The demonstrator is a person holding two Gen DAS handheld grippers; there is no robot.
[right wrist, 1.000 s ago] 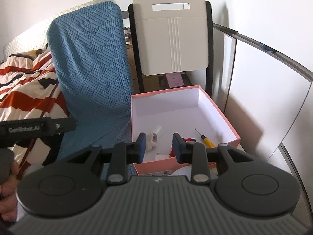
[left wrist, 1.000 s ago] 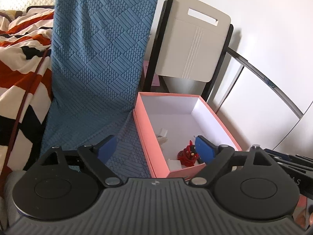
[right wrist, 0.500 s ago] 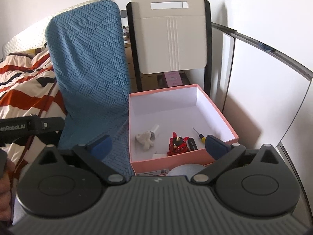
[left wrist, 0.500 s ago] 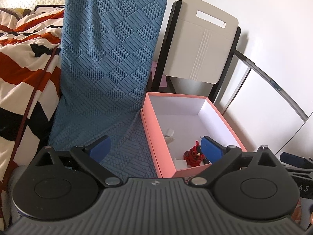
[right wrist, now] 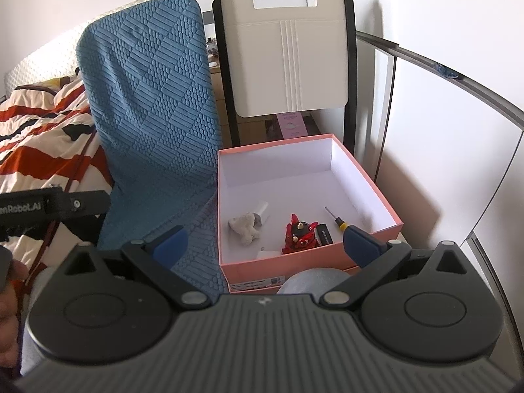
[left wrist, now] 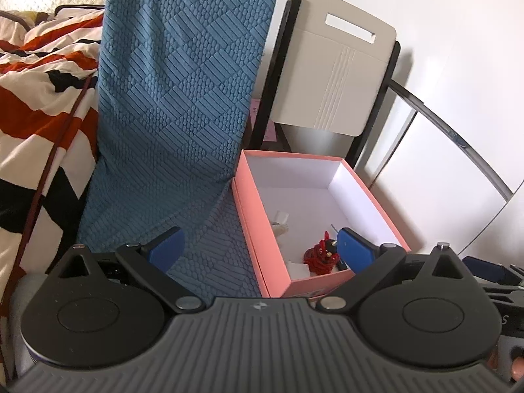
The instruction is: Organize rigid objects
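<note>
The left gripper [left wrist: 260, 249] stands with its jaws spread wide and nothing between them, over the blue quilted pad [left wrist: 177, 104] and the near left wall of the pink box [right wrist: 386, 206]. Along the box's near wall lie, left to right, a whitish lump [right wrist: 244, 226], a red figurine [right wrist: 299, 234], a small black block [right wrist: 324, 233] and a yellow-handled screwdriver [right wrist: 337, 221]. The right gripper [right wrist: 265, 244] has just sprung open and hovers empty at the near edge.

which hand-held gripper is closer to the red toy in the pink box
Right, as far as the views show. The right hand-held gripper frames the red toy just ahead; the left hand-held gripper sits off to its left.
</note>
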